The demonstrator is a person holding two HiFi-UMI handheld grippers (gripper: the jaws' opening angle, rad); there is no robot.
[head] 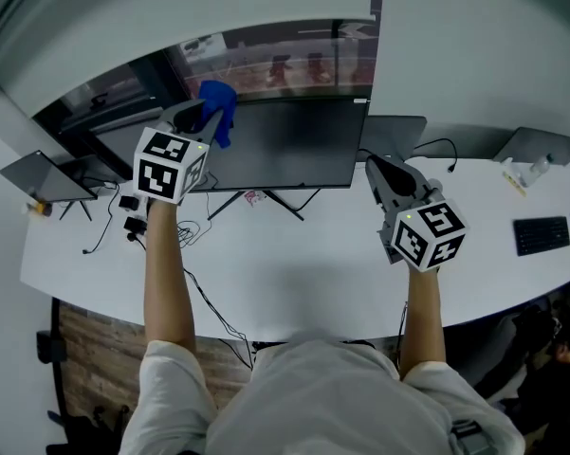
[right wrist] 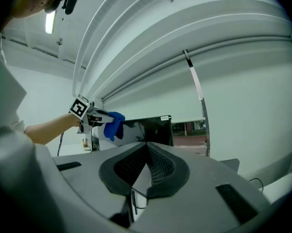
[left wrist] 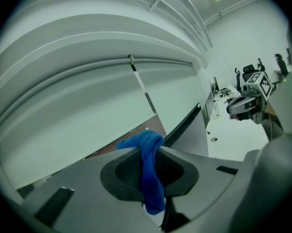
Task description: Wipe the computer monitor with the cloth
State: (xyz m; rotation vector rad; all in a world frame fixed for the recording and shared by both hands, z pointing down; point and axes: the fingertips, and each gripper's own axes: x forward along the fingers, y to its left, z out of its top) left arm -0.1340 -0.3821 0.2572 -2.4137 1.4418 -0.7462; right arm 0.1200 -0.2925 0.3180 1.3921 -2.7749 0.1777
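At the monitor's [head: 289,145] 11 o'clock corner, your left gripper [head: 209,114] is clenched on the blue cloth [head: 218,107], which hangs from its jaws just beside the screen's top edge; contact cannot be confirmed. Judged progress: cloth in hand and presented, nearly all of the dark screen left to wipe. Your right gripper [head: 375,166], at the monitor's 4 o'clock, is closed on nothing above the desk [head: 294,263].

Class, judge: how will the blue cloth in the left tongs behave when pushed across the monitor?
Probably floppy: the cloth folds and droops from the left tongs. Likely light, as a narrow pinch holds it. Pushed on the monitor, it may bunch up.
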